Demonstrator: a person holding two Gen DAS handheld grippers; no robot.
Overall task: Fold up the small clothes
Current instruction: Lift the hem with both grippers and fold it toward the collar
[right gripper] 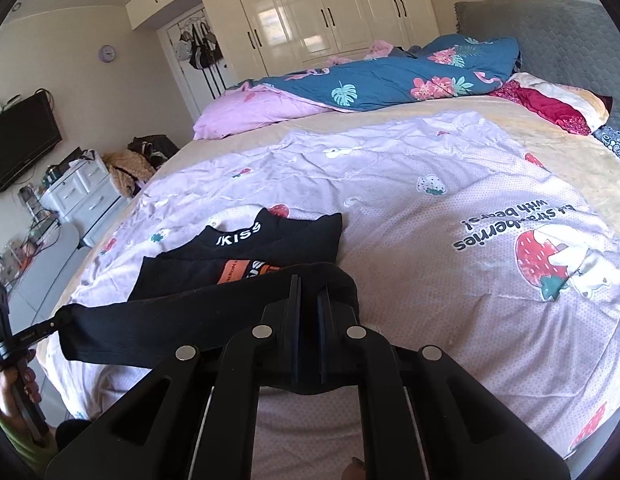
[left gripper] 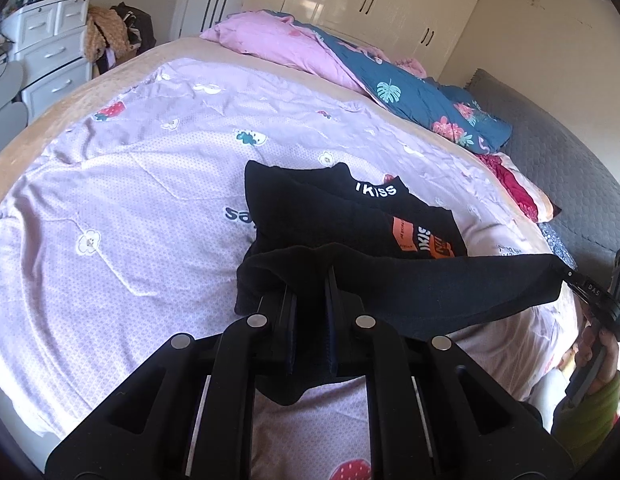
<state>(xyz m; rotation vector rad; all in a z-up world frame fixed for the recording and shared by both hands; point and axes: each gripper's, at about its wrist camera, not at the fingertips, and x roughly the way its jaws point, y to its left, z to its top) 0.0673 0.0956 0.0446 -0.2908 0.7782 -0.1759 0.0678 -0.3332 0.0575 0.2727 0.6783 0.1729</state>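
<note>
Both jaws are closed tight on cloth: my left gripper point(left gripper: 312, 280) pinches one corner of the black garment's point(left gripper: 350, 216) lifted hem at lower centre of its view, and my right gripper point(right gripper: 309, 292) pinches the other corner, so the hem hangs taut between them above the lilac strawberry sheet point(left gripper: 130, 184). From the bed down to the shirt, everything here is soft; the rest of the garment lies flat mid-frame, its white-lettered collar point(right gripper: 239, 239) farthest from me. I judge it light, limp and non-slippery, sure to sag unless held at both corners, as now.
</note>
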